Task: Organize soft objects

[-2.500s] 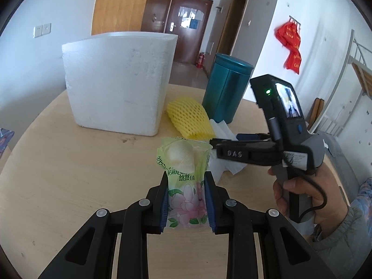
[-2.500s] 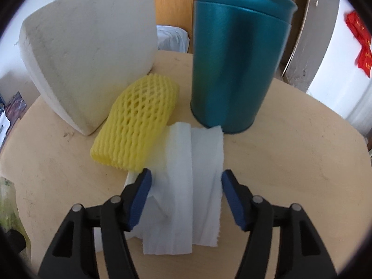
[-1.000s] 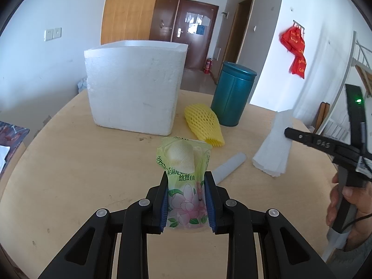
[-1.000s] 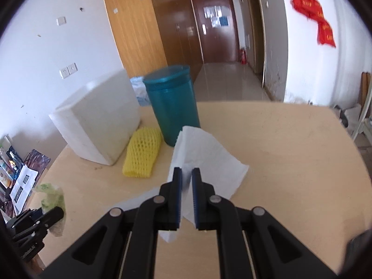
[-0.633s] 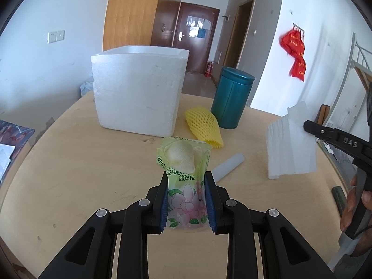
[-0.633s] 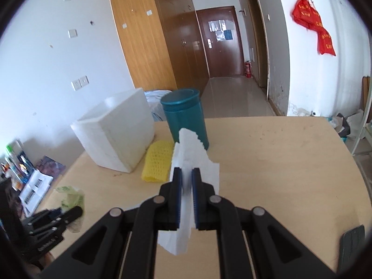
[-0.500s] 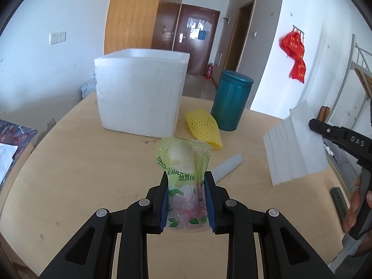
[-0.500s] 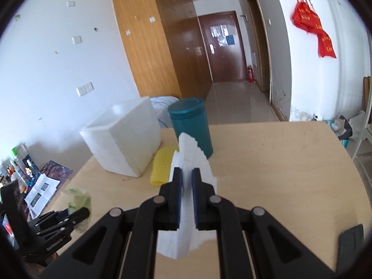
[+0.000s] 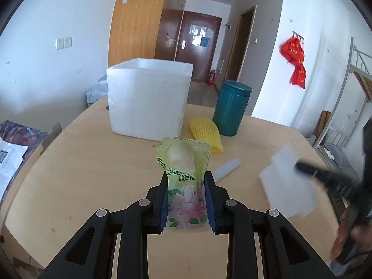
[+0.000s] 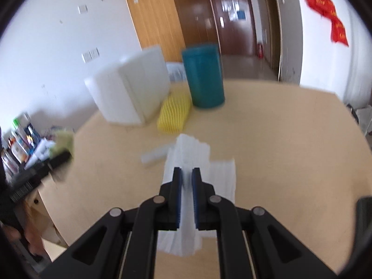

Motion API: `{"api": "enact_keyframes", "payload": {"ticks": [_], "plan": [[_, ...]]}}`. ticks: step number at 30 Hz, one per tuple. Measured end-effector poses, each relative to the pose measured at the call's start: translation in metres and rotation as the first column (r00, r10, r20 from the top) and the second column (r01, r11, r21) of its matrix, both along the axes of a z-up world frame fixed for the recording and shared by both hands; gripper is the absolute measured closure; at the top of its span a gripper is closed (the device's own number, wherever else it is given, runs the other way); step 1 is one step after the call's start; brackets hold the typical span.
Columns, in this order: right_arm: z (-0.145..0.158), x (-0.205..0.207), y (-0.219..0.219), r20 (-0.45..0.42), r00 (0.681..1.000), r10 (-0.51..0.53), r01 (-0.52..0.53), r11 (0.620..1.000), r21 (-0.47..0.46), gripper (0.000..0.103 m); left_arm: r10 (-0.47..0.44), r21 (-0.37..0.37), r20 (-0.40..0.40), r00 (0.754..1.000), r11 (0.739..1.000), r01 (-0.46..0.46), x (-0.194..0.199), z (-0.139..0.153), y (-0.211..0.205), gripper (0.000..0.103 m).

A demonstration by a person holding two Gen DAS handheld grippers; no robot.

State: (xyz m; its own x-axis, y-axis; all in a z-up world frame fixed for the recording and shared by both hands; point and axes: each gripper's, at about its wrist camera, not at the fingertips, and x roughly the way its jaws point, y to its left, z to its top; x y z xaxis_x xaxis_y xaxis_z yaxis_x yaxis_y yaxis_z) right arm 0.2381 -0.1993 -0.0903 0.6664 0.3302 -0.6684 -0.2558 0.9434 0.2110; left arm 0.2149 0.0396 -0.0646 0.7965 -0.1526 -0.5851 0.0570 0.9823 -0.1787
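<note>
One foam box (image 9: pixel 148 102), inside hidden; beside it one yellow net sleeve (image 9: pixel 204 131), one teal canister (image 9: pixel 232 111). Left gripper (image 9: pixel 186 200) pinches one floral packet (image 9: pixel 184 174); right gripper (image 10: pixel 186 186) clamps one paper towel (image 10: pixel 197 162), both nearer than box.

**What the round table carries**

We see a pale wooden table (image 9: pixel 93 162) with a rounded edge. Four things lie directly on it — a white foam box (image 9: pixel 148 102) toward the far left, a teal lidded canister (image 9: pixel 231 108) to its right, and a yellow foam net sleeve (image 9: pixel 205 131) lying between them, touching or just short of the canister's foot. Nearer us lies a small pale tube (image 9: pixel 226 166) — apart from the rest.
</note>
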Motion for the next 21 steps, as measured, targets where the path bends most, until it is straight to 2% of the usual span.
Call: {"api": "enact_keyframes", "payload": {"ticks": [3,5,6,7,8,9,10,14,19,21], "plan": [[-0.018,0.000,0.006,-0.036,0.999,0.003,-0.005,0.999,-0.043,0.091,-0.001,0.001,-0.007,1.000,1.000,0.001,0.001,-0.002,-0.001,0.075],[-0.024,0.002,0.012,-0.039,0.999,0.003,-0.006,0.996,-0.087,0.087,-0.005,0.000,-0.009,1.000,1.000,0.005,0.000,-0.004,-0.001,0.074],[-0.026,0.002,0.016,-0.039,0.999,0.000,-0.005,0.993,-0.117,0.076,-0.007,0.000,-0.009,1.000,1.000,0.007,0.000,-0.003,-0.001,0.074],[-0.028,0.002,0.020,-0.036,0.999,0.006,-0.011,0.989,-0.146,0.061,-0.011,-0.001,-0.008,1.000,1.000,0.011,0.000,-0.003,-0.001,0.075],[-0.028,0.002,0.025,-0.026,1.000,0.011,-0.015,0.985,-0.174,0.053,-0.013,0.000,-0.008,1.000,1.000,0.013,-0.001,-0.003,-0.002,0.074],[-0.028,0.000,0.028,-0.010,1.000,0.009,-0.010,0.979,-0.202,0.040,-0.014,-0.001,-0.007,1.000,1.000,0.014,-0.002,-0.003,-0.002,0.074],[-0.028,-0.001,0.031,0.005,1.000,0.010,-0.009,0.975,-0.221,0.035,-0.017,-0.002,-0.006,1.000,1.000,0.017,-0.003,-0.003,-0.001,0.074],[-0.025,-0.002,0.031,0.024,1.000,0.005,0.001,0.969,-0.247,0.034,-0.012,-0.003,-0.005,1.000,1.000,0.012,-0.003,-0.003,0.002,0.074],[-0.034,0.005,0.030,-0.024,1.000,0.010,-0.015,0.976,-0.215,0.032,-0.014,-0.006,-0.008,1.000,1.000,0.014,-0.003,-0.005,0.003,0.074],[-0.039,0.008,0.034,-0.035,0.999,0.008,-0.016,0.971,-0.237,0.031,-0.015,-0.008,-0.007,1.000,1.000,0.015,-0.003,-0.006,0.002,0.074]]}}
